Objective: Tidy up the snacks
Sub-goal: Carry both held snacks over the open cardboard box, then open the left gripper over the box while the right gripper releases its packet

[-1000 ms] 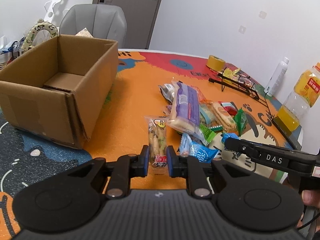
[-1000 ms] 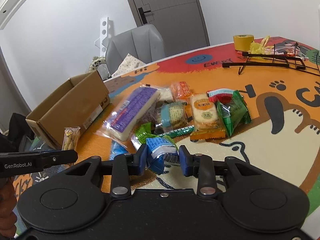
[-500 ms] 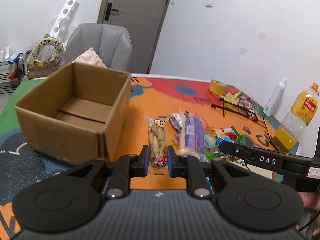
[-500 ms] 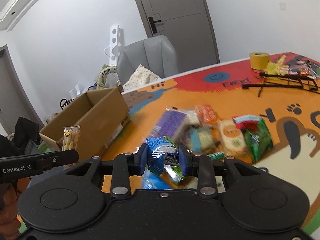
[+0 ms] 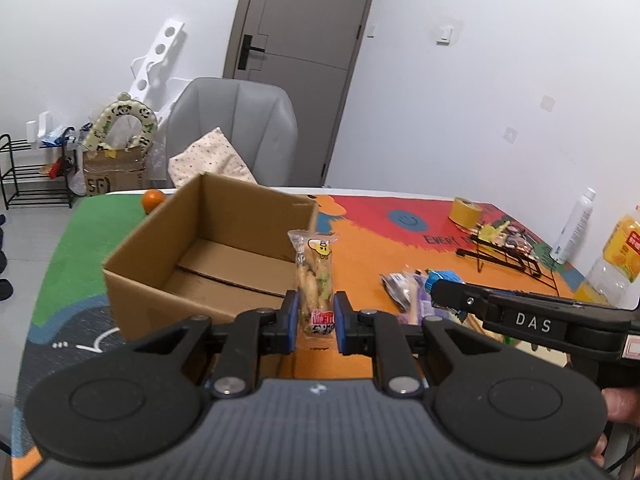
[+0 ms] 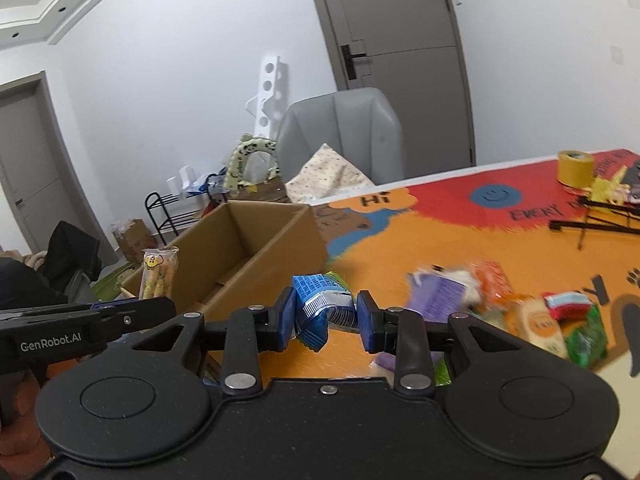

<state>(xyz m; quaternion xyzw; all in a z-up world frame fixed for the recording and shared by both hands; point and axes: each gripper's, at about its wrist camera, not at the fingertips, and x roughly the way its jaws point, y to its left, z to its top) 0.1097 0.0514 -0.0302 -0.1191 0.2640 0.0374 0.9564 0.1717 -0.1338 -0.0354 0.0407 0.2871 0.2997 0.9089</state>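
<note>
My left gripper [image 5: 315, 322] is shut on a clear biscuit-stick packet [image 5: 315, 276] with a yellow cartoon face, held upright above the near right corner of the open cardboard box [image 5: 160, 288]. The packet also shows in the right wrist view [image 6: 158, 274]. My right gripper [image 6: 324, 320] is shut on a blue and silver snack packet [image 6: 320, 312], lifted above the mat, right of the box [image 6: 280, 248]. The snack pile [image 6: 520, 312] lies on the orange mat to the right, blurred.
A yellow tape roll [image 5: 466, 211], a black wire rack [image 5: 508, 254], a white bottle [image 5: 572, 228] and a juice bottle [image 5: 620, 256] stand at the far right. An orange [image 5: 153, 199] lies behind the box. A grey chair [image 5: 236, 128] stands beyond the table.
Both grippers rose and swung left toward the box, each carrying its packet. The box now sits directly ahead of the left gripper; the snack pile slid to the right.
</note>
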